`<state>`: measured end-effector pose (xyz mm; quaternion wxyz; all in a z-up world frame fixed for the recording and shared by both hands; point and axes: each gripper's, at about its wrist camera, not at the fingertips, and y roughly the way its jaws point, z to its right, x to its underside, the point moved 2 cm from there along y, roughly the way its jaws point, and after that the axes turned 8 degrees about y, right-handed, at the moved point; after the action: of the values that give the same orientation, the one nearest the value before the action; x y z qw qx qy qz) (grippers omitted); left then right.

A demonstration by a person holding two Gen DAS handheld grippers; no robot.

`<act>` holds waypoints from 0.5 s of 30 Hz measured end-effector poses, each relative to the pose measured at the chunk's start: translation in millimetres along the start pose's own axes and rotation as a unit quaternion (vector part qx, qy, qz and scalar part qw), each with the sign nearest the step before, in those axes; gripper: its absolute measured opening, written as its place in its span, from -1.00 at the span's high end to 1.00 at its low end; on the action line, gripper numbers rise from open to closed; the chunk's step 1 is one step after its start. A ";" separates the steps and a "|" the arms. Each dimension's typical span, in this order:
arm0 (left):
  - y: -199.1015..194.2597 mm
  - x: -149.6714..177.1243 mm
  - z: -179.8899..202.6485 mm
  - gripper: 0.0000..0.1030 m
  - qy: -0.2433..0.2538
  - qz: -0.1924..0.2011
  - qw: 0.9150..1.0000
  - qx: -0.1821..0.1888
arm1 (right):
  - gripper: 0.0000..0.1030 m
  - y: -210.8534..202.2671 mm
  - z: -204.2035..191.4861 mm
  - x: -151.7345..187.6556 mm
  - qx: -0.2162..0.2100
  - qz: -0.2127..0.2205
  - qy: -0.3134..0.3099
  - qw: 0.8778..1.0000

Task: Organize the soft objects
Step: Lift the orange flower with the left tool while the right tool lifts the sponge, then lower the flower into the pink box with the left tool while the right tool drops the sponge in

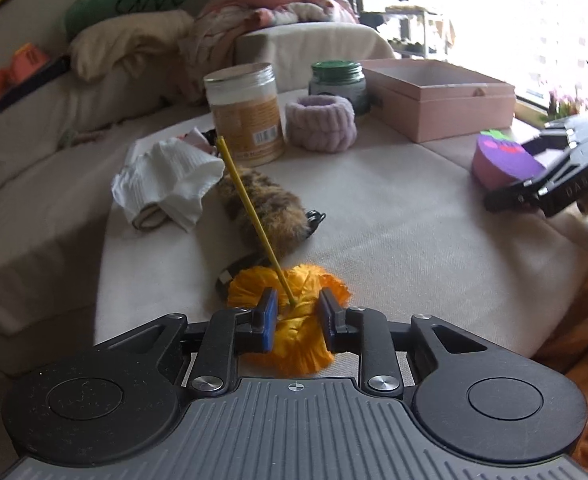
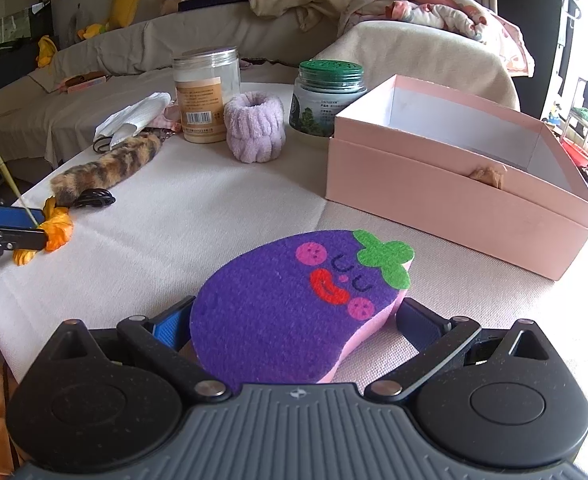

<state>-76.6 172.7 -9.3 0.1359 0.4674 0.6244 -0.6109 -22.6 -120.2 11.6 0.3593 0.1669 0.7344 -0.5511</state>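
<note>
Left wrist view. Left gripper (image 1: 296,314) sits low over the table (image 1: 394,240), jaws straddling the orange artificial flower (image 1: 290,332). The blue pads stand a little off the petals on both sides, so I read the jaws as released around the flower, not clamped on it. The flower's yellow stem (image 1: 250,216) angles up and away, crossing the furry tail keychain (image 1: 266,204). Farther off: white folded cloth (image 1: 166,184) on the left, clear jar with orange label (image 1: 246,112), lilac terry scrunchie (image 1: 320,122), green-lidded jar (image 1: 338,80), pink box (image 1: 438,96) far right. The right gripper (image 1: 534,168) shows at the right edge by the eggplant sponge (image 1: 502,160).

Right wrist view. Right gripper (image 2: 294,324) has the eggplant sponge (image 2: 294,308) between its jaws. Both pads are hidden at the sponge's edges; contact looks likely, but I cannot tell grip from mere straddling. The sponge sits near the pink box (image 2: 454,200), not in it.

Progress, as judged: early. The box interior that shows is bare white; no soft item is inside. Flower, tail, scrunchie, cloth and sponge all remain on the table.

Hidden or unclear:
- box floor, near part, blocked by its front wall
- small tan tab on the box front, not identifiable
- something pink and patterned behind the cloth, mostly covered
- a dark strap beneath the flower, cut off
- window area blown out
</note>
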 end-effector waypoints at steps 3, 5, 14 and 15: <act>-1.5 -1.7 -0.8 0.53 0.000 0.005 1.000 -0.005 | -0.85 -6.1 -2.7 3.9 -0.001 0.007 -0.005 1.000; -3.4 -1.9 -1.6 0.60 -0.009 0.009 1.000 -0.001 | -0.84 -13.8 -8.2 7.0 0.004 0.017 -0.026 1.000; -24.0 -21.9 12.7 0.63 -0.001 0.065 0.998 0.020 | -0.82 -67.7 -17.9 7.0 0.016 0.094 -0.081 0.992; -25.6 -24.9 15.2 0.63 0.002 0.069 0.997 0.023 | -0.82 -71.8 -16.1 5.9 0.020 0.099 -0.080 0.992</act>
<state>-88.7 153.5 22.1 0.1653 0.5140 0.5764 -0.6133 -78.2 -130.3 59.1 0.4664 0.2010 0.6721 -0.5389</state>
